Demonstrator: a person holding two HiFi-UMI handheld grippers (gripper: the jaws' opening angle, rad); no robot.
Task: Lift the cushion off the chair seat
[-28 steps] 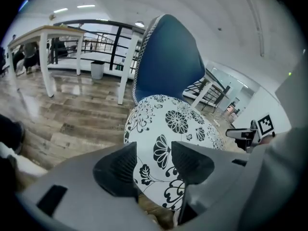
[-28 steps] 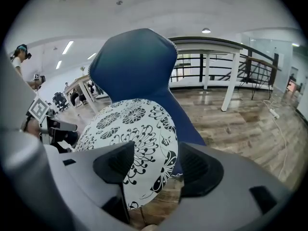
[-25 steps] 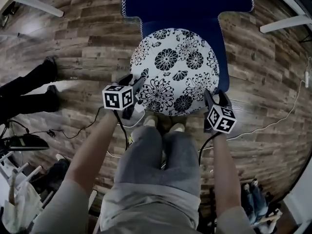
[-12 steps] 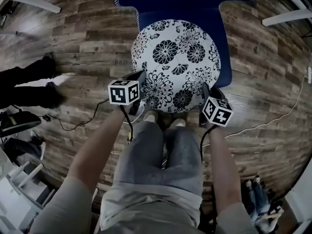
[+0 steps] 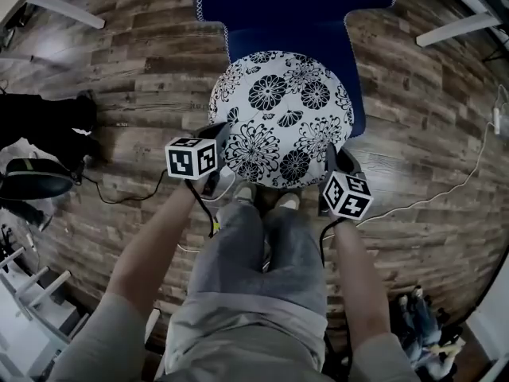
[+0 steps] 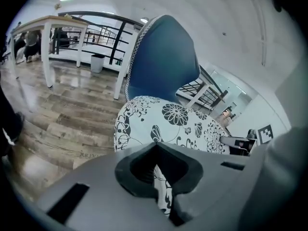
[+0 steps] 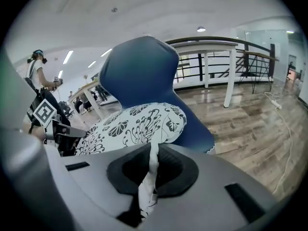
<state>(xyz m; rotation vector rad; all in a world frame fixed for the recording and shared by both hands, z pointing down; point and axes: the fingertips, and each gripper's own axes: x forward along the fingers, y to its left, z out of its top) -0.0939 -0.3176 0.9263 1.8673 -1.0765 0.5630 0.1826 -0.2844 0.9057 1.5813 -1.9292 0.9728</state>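
Note:
A round white cushion (image 5: 278,110) with black flowers lies on the seat of a blue chair (image 5: 294,6). My left gripper (image 5: 221,135) is shut on the cushion's near left edge. In the left gripper view a fold of cushion (image 6: 178,124) cloth is pinched between that gripper's (image 6: 156,177) jaws. My right gripper (image 5: 332,157) holds the near right edge. Its jaws are closing, and in the right gripper view a thin fold of the cushion (image 7: 134,126) is pressed between that gripper's (image 7: 149,177) jaws.
My own legs (image 5: 262,253) stand just in front of the chair. White table legs (image 5: 457,26) angle in at the top right and top left. A white cable (image 5: 429,201) runs over the wood floor at right. Dark gear (image 5: 32,180) and another person's legs lie at left.
Both grippers went from open beside the cushion's near rim to shut on its cloth. They have drawn closer to the cushion.

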